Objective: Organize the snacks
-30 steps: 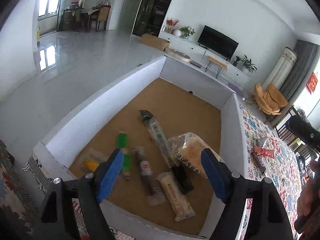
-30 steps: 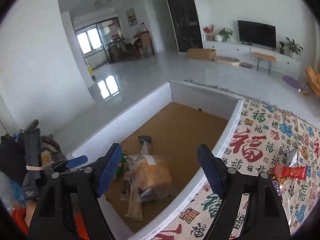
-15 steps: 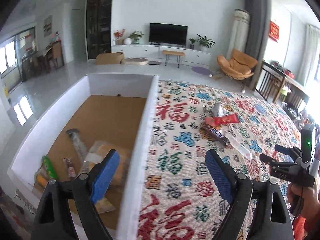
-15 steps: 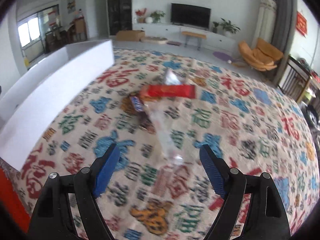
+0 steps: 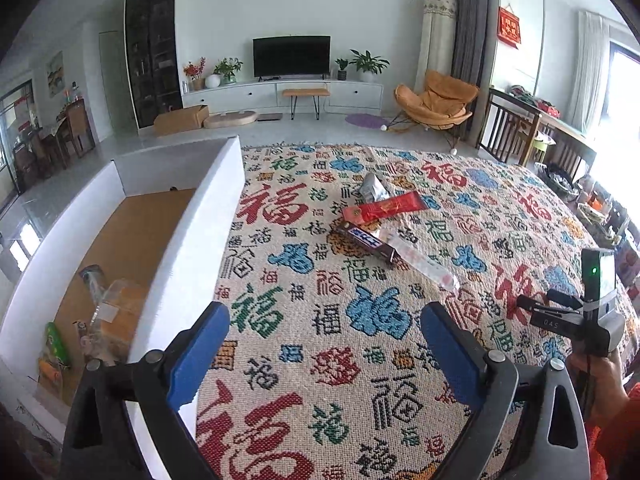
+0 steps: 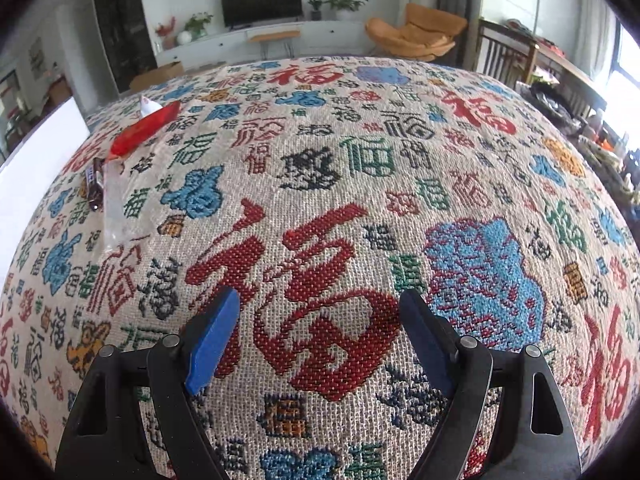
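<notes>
Several snacks lie on the patterned cloth point(image 5: 340, 320): a red packet point(image 5: 384, 207), a dark chocolate bar point(image 5: 366, 240), a clear wrapped stick point(image 5: 420, 258) and a silver packet point(image 5: 372, 187). They also show at the left of the right wrist view: the red packet point(image 6: 146, 128), the dark bar point(image 6: 94, 184) and the clear stick point(image 6: 112, 204). A white-walled box point(image 5: 196, 240) at the left holds several snacks, among them a bread bag point(image 5: 116, 312). My left gripper point(image 5: 324, 340) is open and empty above the cloth beside the box. My right gripper point(image 6: 320, 320) is open, empty and low over the cloth.
The right-hand gripper body point(image 5: 588, 312) shows at the right edge of the left wrist view. Beyond the cloth are a TV cabinet point(image 5: 288, 92), an orange chair point(image 5: 436, 104) and a wooden railing point(image 5: 516, 128).
Both grippers swung right from over the box to over the cloth. The right gripper then went on past the snacks and lower; they now lie at its left. Both stayed open.
</notes>
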A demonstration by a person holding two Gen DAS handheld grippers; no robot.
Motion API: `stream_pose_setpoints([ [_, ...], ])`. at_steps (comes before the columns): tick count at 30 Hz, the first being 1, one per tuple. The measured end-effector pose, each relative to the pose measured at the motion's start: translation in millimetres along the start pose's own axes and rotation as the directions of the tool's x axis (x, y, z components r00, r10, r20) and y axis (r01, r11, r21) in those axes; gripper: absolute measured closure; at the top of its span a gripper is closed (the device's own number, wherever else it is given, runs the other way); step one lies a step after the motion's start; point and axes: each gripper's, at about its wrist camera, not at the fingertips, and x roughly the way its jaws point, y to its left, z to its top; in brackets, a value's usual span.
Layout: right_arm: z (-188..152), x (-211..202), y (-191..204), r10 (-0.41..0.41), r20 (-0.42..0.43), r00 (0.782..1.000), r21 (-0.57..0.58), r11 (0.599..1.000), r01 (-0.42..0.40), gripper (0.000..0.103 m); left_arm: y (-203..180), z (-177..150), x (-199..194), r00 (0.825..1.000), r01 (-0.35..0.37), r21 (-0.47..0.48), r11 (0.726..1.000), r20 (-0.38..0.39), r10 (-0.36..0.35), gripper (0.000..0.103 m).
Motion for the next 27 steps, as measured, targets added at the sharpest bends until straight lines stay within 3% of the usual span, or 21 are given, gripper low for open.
stream_pose_setpoints([
  [5, 3, 4, 4, -0.025, 0.002, 1.000, -0.007, 1.000, 0.025, 0.017, -17, -33, 66, 0.991, 0.022, 0.016, 1.000, -0.130, -0.019, 0.005],
  [11, 2, 7, 4, -0.032, -0.002, 0.999, -0.012, 0.999, 0.032, 0.014, -13, -51, 129, 0.977, -0.061, -0.011, 0.998, -0.203, 0.058, 0.003],
  [27, 2, 7, 3, -0.033, -0.004, 0.999, -0.010, 0.999, 0.033, 0.013, -9, -53, 128, 0.980, -0.071, -0.026, 0.997, -0.186, 0.065, 0.000],
])
